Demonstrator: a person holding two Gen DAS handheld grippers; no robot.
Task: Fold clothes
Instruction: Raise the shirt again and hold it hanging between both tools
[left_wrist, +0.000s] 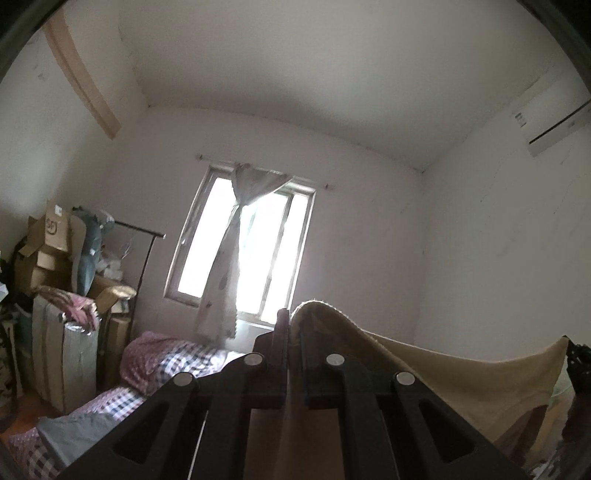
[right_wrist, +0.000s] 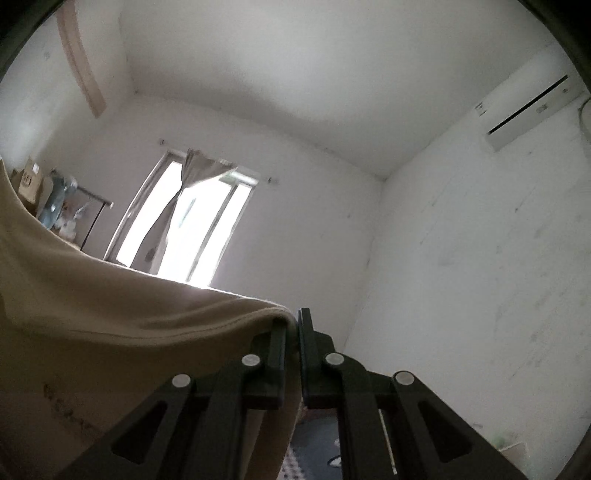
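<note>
While both claws point up toward the ceiling, each is clamped on the same tan cloth (left_wrist: 424, 373): the left claw (left_wrist: 291, 325) has its fingers nearly together with the fabric pinched between them and draping over its right finger, and the right claw (right_wrist: 293, 325) pinches another part of the top edge, cloth spilling away to its left. Between the two grips the top edge runs roughly level with a slight sag, so the cloth's long axis lies across, claw to claw, and the body hangs below both. From the left claw the cloth runs off to the right, where the other claw shows as a dark shape at the frame edge; from the right claw it runs left. Neither hand is nearer; the cloth is shared. Any fold, I judge, turns on bringing these two held points together or lowering the span flat. Hidden: the lower hem, the sleeves if any, and how far the cloth hangs, all cut off by the claw bodies. What kind of garment it is cannot be told. Below left lies a checked bed (left_wrist: 110, 406); farther back boxes (left_wrist: 48, 243), then the bright window (left_wrist: 243, 251) washing out detail.
</note>
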